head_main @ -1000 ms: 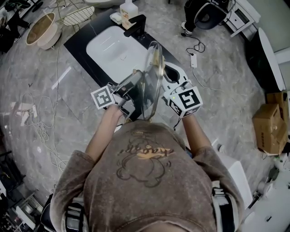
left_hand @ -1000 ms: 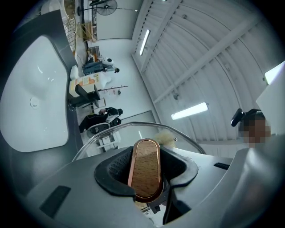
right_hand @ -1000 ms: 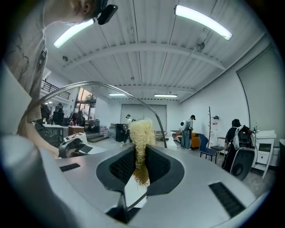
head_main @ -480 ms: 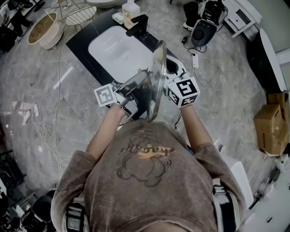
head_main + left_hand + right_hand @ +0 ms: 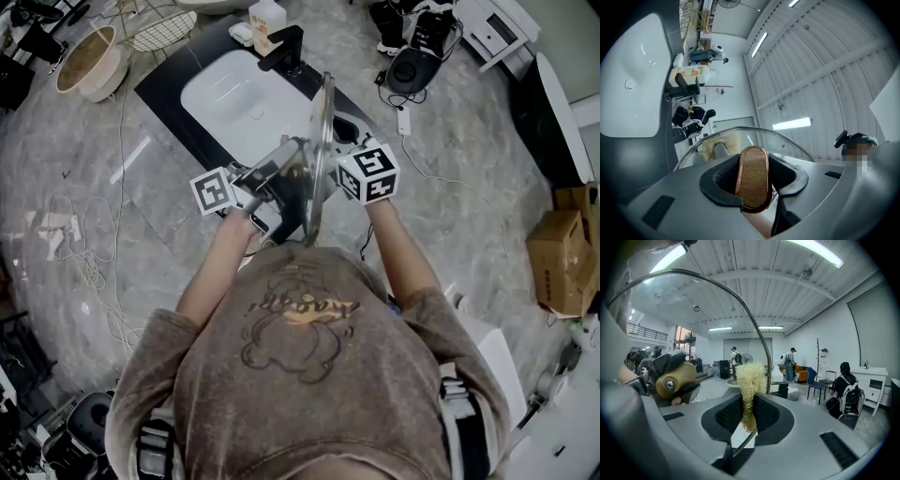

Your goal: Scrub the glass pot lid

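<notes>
The glass pot lid (image 5: 319, 159) stood on edge in the air, its rim vertical, above the near edge of the black counter (image 5: 173, 103) and just off the near rim of the white basin (image 5: 234, 94). Nothing rested it on the surface; it was carried wholly by its wooden knob (image 5: 752, 178). The left gripper (image 5: 281, 169) had its jaws part-closed on that knob, one pad on each flank, with the glass dome facing away from it. On the opposite, hollow face, the right gripper (image 5: 749, 413) had its jaws drawn nearly together on a pale fibrous scrubber (image 5: 750, 376), whose tuft stood at the metal rim; contact with the glass itself could not be confirmed.

Step in hand, as judged: scrubbing the underside near the rim. To do it well:
- Keep the knob grip firm, since scrub pressure would tend to spin or tip the lid about the knob
- Press the tuft flat to the glass and follow the rim's curve
- Brace each stroke by pushing the two grippers toward each other
- Keep the lid over the basin so drips fall inside
</notes>
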